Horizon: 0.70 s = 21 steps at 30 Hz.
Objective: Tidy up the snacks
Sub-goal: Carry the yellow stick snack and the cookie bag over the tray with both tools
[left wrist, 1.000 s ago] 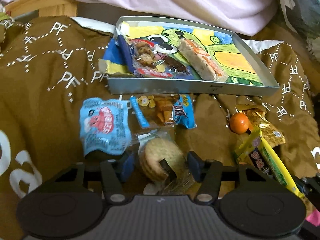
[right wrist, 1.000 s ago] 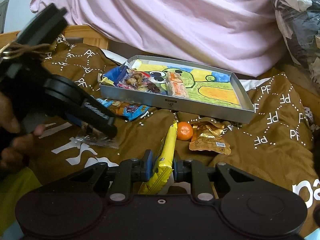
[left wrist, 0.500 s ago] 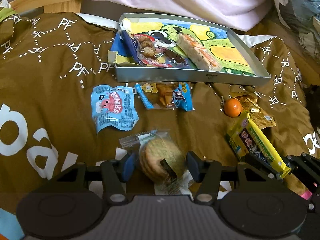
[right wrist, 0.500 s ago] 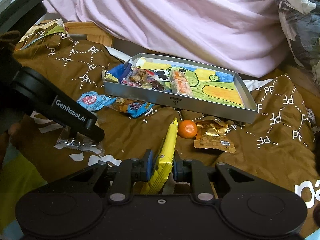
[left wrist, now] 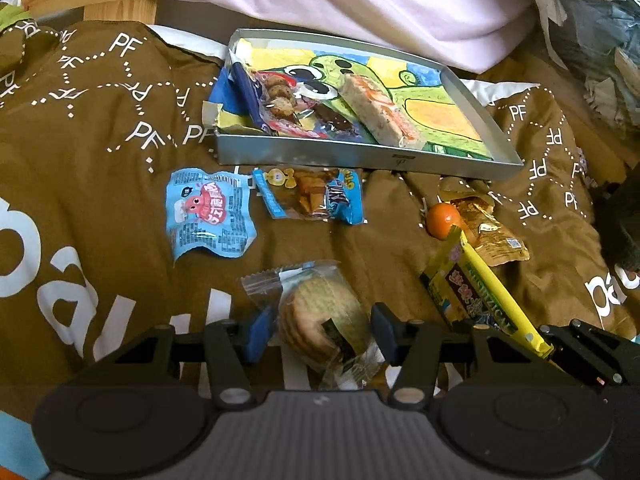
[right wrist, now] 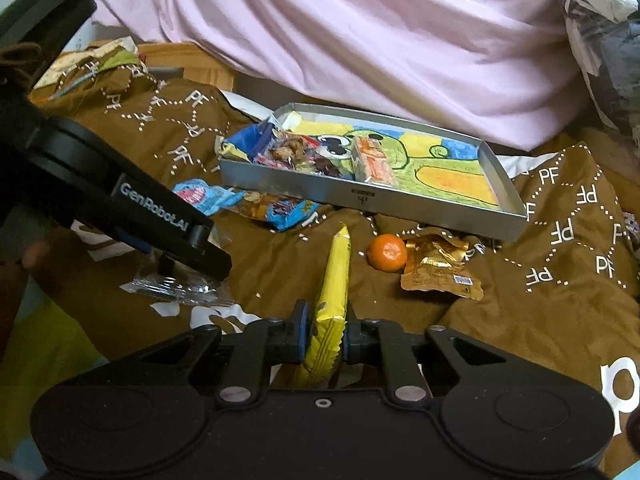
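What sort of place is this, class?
Probably a bedroom, on a bed: a brown printed bedcover lies rumpled under the snacks, pink bedding is heaped behind the tray, and a wooden frame shows.

My left tool (left wrist: 320, 330) sits low with its fingers spread wide; my right tool (right wrist: 325, 338) has its fingers pinched close, level and pointing forward.

Round biscuits in clear wrap (left wrist: 320, 316) lie between the left jaws. Ahead: pale-blue foil packet (left wrist: 210, 214), then shallow metal tray (left wrist: 360, 158). Small orange mandarin (right wrist: 387, 252) lies ahead-right of the right jaws.
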{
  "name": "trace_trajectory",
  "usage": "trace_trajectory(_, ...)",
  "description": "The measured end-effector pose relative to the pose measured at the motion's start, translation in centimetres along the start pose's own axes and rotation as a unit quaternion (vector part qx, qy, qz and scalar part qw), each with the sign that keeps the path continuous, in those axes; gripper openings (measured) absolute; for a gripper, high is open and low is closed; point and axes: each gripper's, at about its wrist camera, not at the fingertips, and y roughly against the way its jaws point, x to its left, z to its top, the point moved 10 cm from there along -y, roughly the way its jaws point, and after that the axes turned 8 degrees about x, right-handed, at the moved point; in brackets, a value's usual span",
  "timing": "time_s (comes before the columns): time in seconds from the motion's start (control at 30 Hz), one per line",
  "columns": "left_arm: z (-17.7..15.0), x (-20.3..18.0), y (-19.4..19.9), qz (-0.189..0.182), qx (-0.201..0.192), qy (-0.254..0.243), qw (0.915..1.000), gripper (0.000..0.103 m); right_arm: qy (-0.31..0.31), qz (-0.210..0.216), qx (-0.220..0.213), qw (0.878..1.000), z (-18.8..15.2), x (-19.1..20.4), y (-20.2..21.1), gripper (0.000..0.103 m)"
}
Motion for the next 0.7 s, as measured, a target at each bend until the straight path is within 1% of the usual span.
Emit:
trace_trajectory(0.1, 0.0, -0.3, 0.4, -0.004, -0.004, -0.002, 1.0000, 0.057, 0.014, -0.002, -0.012, 1.000, 0.1, 0.2, 0.7, 0.013)
trace_trajectory(0.27, -0.1, -1.2, 0.9, -0.021, -0.003, -0.003, 0.9998, 0.056, 0.023, -0.007, -0.026, 0.999, 0.2, 0.3, 1.6, 0.013)
trace_trajectory(0.47, 0.5, -1.9, 1.9, -0.041, -0.019, 0.001, 0.9990, 0.056, 0.029, -0.016, -0.049, 0.998, 1.2, -0.1, 2.5, 0.013)
trace_trajectory(0.57, 2.0, -1.9, 2.7, -0.042, -0.042, 0.004, 0.9983, 0.056, 0.025, -0.016, -0.063, 0.998, 2.7, -0.7, 2.9, 0.013)
trace_trajectory(0.7, 5.8, -2.3, 4.3, -0.021, -0.094, -0.014, 0.9953, 0.056, 0.024, -0.017, -0.089, 0.996, 6.1, -1.9, 2.6, 0.013)
